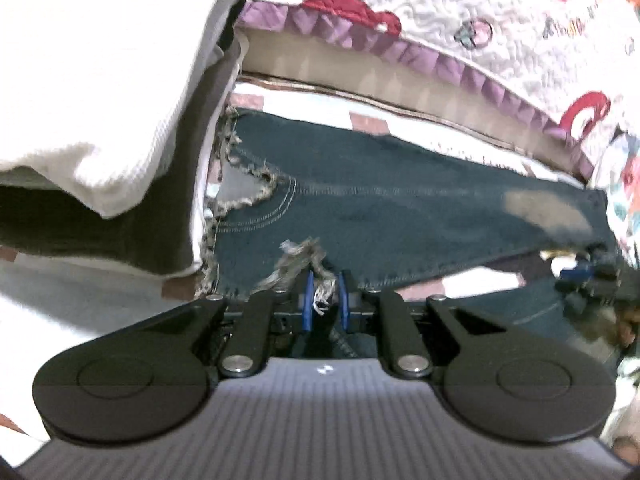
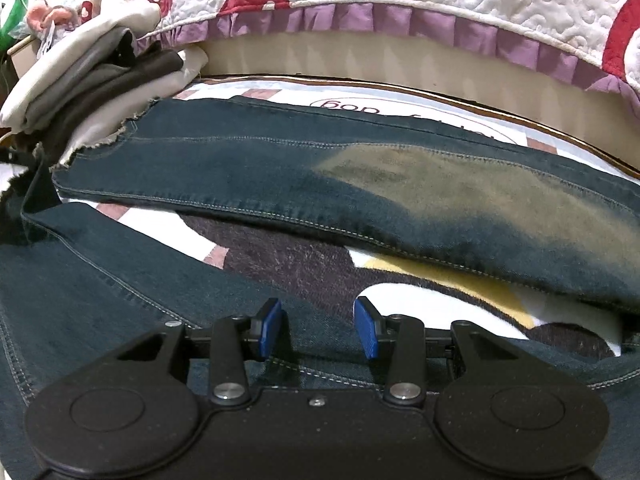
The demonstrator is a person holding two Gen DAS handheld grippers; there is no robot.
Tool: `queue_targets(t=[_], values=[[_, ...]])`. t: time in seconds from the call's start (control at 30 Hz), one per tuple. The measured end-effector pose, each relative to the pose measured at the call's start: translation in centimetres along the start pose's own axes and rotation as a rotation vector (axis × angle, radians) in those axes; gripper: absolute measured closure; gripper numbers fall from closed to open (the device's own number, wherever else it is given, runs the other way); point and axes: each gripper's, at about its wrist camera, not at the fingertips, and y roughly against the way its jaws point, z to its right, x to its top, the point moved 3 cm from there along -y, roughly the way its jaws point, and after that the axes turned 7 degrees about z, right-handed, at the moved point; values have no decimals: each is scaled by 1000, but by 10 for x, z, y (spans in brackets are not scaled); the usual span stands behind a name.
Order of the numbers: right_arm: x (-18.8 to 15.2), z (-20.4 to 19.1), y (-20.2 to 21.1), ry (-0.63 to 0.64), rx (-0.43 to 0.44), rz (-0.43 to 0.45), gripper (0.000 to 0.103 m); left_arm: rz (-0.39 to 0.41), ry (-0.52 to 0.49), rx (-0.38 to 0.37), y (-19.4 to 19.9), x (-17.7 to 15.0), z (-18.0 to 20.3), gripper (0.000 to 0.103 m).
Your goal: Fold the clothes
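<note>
Dark blue jeans [image 1: 400, 208] lie spread on a printed blanket, one leg running across the left wrist view. My left gripper [image 1: 325, 300] is shut on the frayed hem [image 1: 304, 256] of a leg, and loose threads hang between its blue pads. In the right wrist view the far leg [image 2: 320, 172], with a faded patch, lies flat across the middle. The near leg [image 2: 100, 280] runs under my right gripper [image 2: 318, 330], which stands open just above the denim with its pads apart. The right gripper [image 1: 584, 276] also shows at the right edge of the left wrist view.
A stack of folded white and grey clothes [image 2: 80, 80] sits at the left, and the same stack [image 1: 80, 120] looms close in the left wrist view. A white quilt with a purple ruffle [image 2: 400, 20] hangs over a raised edge behind. The printed blanket [image 2: 300, 256] shows between the legs.
</note>
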Motion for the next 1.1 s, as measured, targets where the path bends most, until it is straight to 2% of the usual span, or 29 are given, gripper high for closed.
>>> queue_targets(t=[0.1, 0.27, 0.33, 0.4, 0.47, 0.53, 0.6, 0.77, 0.97, 1.1], values=[[-1, 1, -2, -6, -1, -4, 57, -57, 19, -36, -6, -6, 0, 88], [-2, 0, -2, -3, -2, -8, 57, -148, -95, 6, -12, -33, 7, 83], [-2, 0, -2, 3, -3, -10, 57, -130, -149, 57, -8, -37, 8, 74], [-3, -1, -3, 10, -3, -12, 57, -100, -177, 103, -2, -38, 1, 53], [-3, -2, -3, 19, -6, -14, 57, -90, -179, 134, -2, -36, -9, 48], [-4, -3, -2, 26, -7, -14, 57, -94, -175, 168, -6, -36, -22, 48], [-4, -4, -2, 29, -8, -13, 57, -75, -160, 157, -9, -35, -35, 48], [-5, -3, -3, 25, -2, -10, 56, -92, -43, 52, -11, -38, -49, 50], [-5, -4, -4, 33, -4, -8, 55, -119, -120, 3, -9, -43, -33, 55], [-5, -4, -4, 35, -6, -8, 55, -126, -166, 81, -20, -43, -26, 55]])
